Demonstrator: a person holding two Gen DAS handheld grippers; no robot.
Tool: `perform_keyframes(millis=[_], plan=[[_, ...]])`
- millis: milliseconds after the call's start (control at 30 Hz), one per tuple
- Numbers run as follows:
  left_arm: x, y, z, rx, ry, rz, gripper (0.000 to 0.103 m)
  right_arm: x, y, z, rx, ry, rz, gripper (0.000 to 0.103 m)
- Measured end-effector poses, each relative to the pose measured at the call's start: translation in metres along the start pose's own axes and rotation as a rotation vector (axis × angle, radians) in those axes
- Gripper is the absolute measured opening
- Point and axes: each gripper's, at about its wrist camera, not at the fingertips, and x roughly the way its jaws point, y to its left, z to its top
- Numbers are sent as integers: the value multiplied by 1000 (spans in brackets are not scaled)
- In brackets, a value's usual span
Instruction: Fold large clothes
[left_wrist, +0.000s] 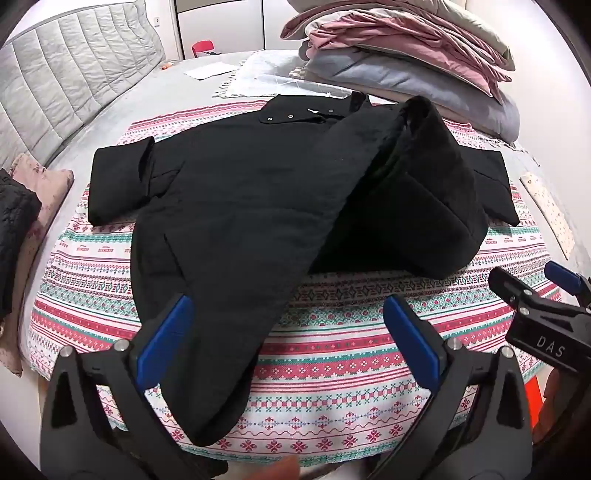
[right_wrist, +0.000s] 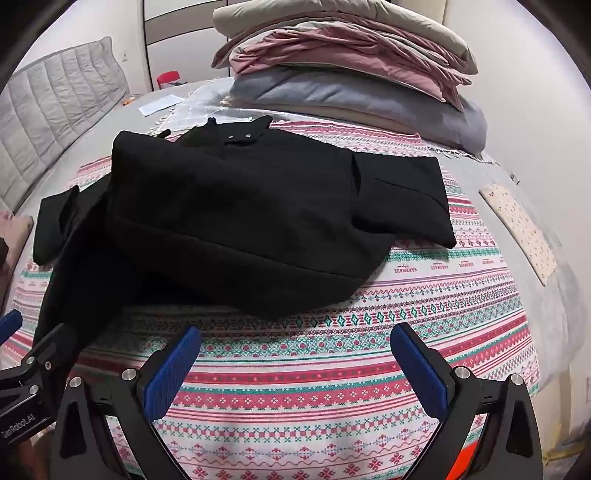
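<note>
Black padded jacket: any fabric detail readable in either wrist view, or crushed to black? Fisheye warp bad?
Left wrist view: black padded jacket mostly crushed dark, faint quilting and snap buttons visible; strong barrel warp bends the striped patterned blanket. Right wrist view: jacket nearly featureless black; blanket stripes curve, corners vignetted.

Illumination is even, diffuse indoor light with no glare. Both fisheye views bow straight lines strongly toward the rim, with dark vignetted corners. The black coat (left_wrist: 236, 206) renders nearly textureless, its folds lost in shadow. Below the coat, the patterned blanket (right_wrist: 332, 376) is sharp; soft shadows lie beneath the coat's edges.
</note>
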Motion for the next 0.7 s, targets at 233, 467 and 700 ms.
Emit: perform_keyframes(millis=[233,467,700], plan=[[0,0,0,0,1,0,103,-1,-3,2,1,2,0,103],[-1,0,0,1,-1,1,103,-2,-5,1,1,2,-1,103],[-2,0,0,1,-1,1,103,2,1,0,1,2,1,103]])
